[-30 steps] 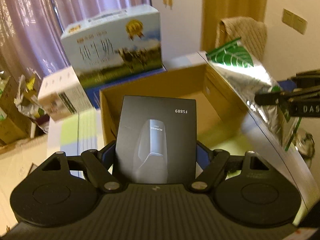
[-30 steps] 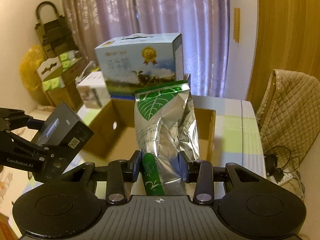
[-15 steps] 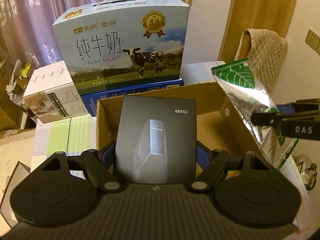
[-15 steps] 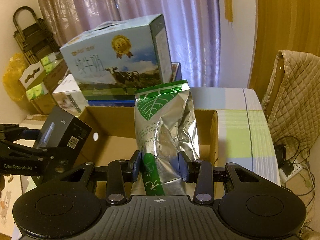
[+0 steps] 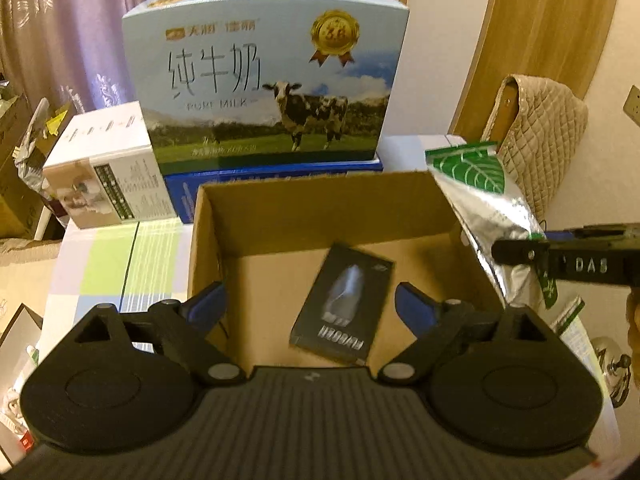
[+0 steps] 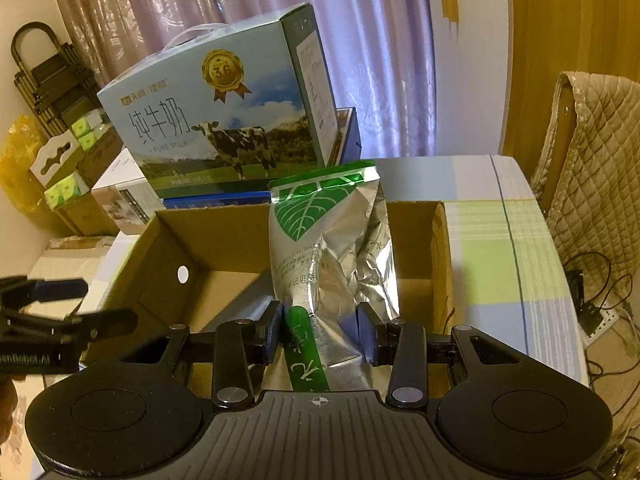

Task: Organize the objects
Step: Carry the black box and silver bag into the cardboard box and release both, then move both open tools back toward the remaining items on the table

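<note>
A small black product box (image 5: pixel 343 303) lies tilted on the floor of the open cardboard box (image 5: pixel 296 196). My left gripper (image 5: pixel 310 300) hangs open above it with nothing between its blue pads. My right gripper (image 6: pixel 320 330) is shut on a silver foil bag with a green leaf print (image 6: pixel 332 248), held upright over the cardboard box (image 6: pixel 224 224). In the left wrist view the foil bag (image 5: pixel 488 208) stands at the carton's right wall, with the right gripper's finger (image 5: pixel 560 254) beside it. In the right wrist view the left gripper (image 6: pixel 60 308) shows at the far left.
A blue milk carton with a cow picture (image 5: pixel 264 80) stands behind the cardboard box on a flat blue box (image 5: pixel 280 184). A white box (image 5: pixel 108 168) sits to its left. A quilted chair back (image 6: pixel 592 184) is at the right, cables (image 6: pixel 600 300) below it.
My left gripper opened and let go of the black box, which now lies on the carton floor. Both grippers moved nearer over the carton; the right still holds the foil bag.
</note>
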